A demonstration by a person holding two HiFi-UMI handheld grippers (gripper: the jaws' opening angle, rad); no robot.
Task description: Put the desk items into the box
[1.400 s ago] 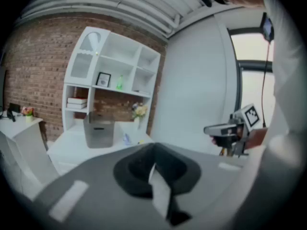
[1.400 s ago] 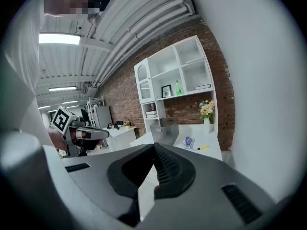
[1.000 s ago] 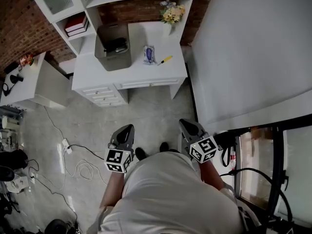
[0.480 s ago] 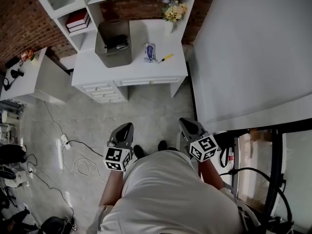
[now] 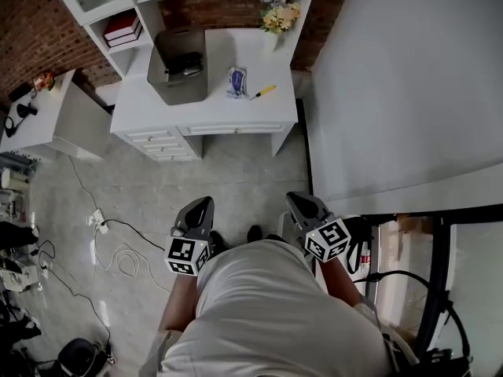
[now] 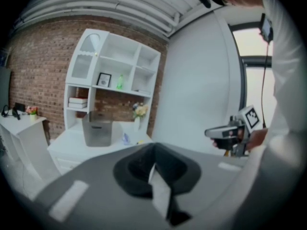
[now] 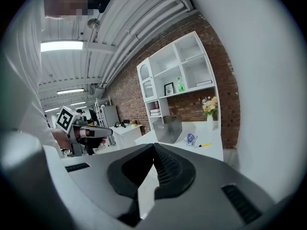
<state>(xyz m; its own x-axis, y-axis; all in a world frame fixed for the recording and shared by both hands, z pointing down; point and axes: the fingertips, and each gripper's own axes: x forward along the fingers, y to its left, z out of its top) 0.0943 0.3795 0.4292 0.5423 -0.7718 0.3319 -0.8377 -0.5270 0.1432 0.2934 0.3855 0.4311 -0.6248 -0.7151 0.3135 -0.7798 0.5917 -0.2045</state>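
Jaws of the left gripper (image 5: 200, 204) are pressed together with nothing between them, and the right gripper (image 5: 302, 199) is the same: closed and empty. Both are held low in front of the person's body, pointing toward twelve o'clock. I think this is because the desk (image 5: 236, 116) is well apart across the floor and nothing to take is within reach. On the desk top the grey box (image 5: 179, 91) stands at about ten o'clock, with some dark things already inside. Outside it lie a small blue-and-white packet (image 5: 236, 81) near the middle and, just beside it at four o'clock, a yellow pen (image 5: 264, 93). These two probably remain to be put in. A vase of flowers (image 5: 279, 18) stands at one o'clock, at the back.
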